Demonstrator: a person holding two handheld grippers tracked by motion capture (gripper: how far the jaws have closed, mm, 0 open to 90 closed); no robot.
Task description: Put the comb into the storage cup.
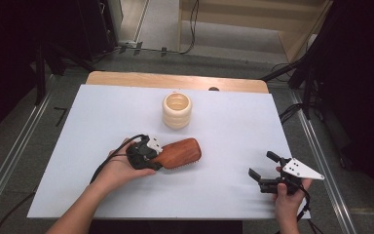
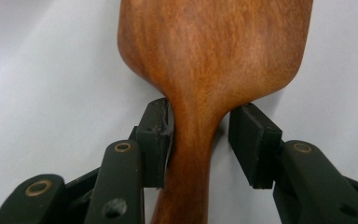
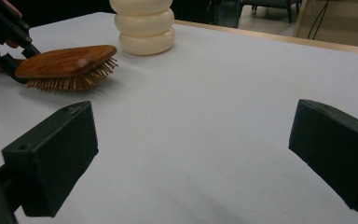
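wooden, reddish-brown paddle hairbrush (image 1: 179, 153) lies bristles-down mid-table; left gripper (image 2: 200, 140) straddles its narrow neck, one pad touching, one apart, so it could twist free. right gripper (image 1: 268, 176) idles, jaws spread.

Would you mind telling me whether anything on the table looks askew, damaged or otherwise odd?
Nothing stands out. The wooden hairbrush lies bristles down and intact, its handle between the left gripper's jaws. The cream ridged cup stands upright beyond it. The right gripper is open over the white table sheet.
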